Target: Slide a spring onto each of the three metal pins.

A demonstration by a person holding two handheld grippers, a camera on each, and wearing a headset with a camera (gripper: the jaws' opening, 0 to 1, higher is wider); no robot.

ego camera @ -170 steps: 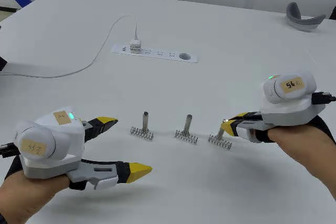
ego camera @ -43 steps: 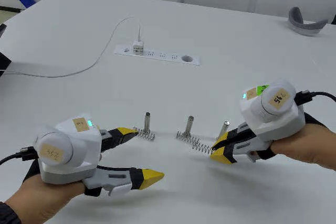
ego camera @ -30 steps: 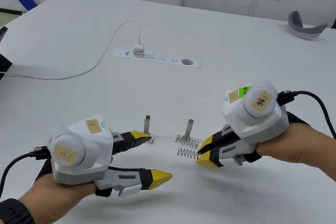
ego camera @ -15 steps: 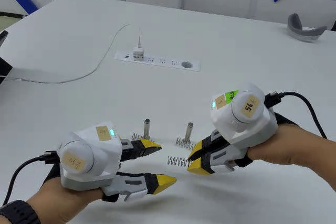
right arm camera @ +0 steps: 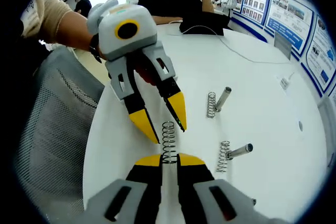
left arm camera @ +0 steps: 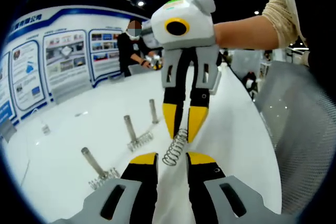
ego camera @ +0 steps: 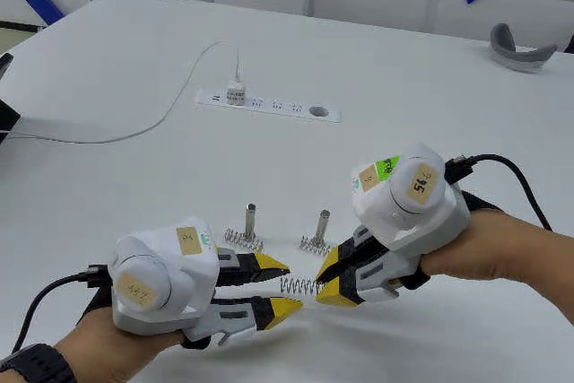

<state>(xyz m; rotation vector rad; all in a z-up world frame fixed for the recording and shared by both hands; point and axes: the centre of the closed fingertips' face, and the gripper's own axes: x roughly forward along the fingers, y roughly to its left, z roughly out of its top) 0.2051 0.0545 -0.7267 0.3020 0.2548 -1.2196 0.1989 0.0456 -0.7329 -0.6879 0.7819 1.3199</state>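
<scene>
Right gripper (ego camera: 326, 285) carried spring (ego camera: 300, 286) leftward, clenched on it; left gripper (ego camera: 288, 286) spread around free end.

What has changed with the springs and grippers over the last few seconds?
The right gripper shut on the rightmost spring, picked it up and carried it left, toward the person. The left gripper came in to meet it, fingers open around the free end. The other two springs still lie at the foot of their pins.
</scene>
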